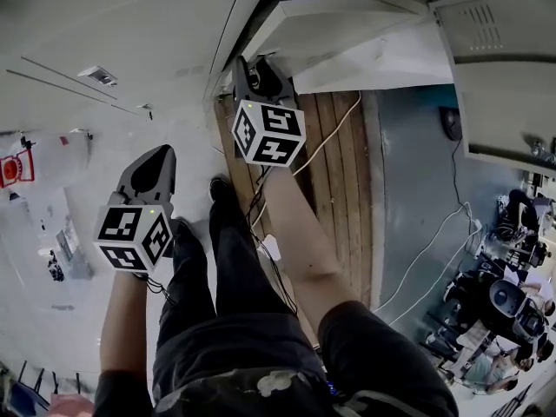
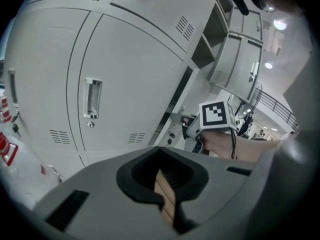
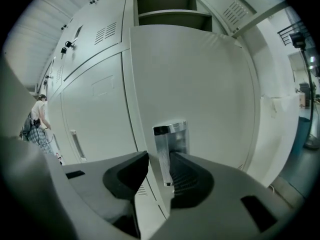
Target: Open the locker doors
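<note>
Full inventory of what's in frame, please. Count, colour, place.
lockers: one row, pale grey, ahead; some doors open
handle: one up close, chrome, edge of an ajar door; others on closed doors
floorboards: one strip, brown, below the lockers
cables: several, white and black, floor at right
bystander: one, far along the lockers
legs: two, black trousers, bottom centre
left gripper: grey, jaws slightly apart, empty
right gripper: grey, closed on the handle
</note>
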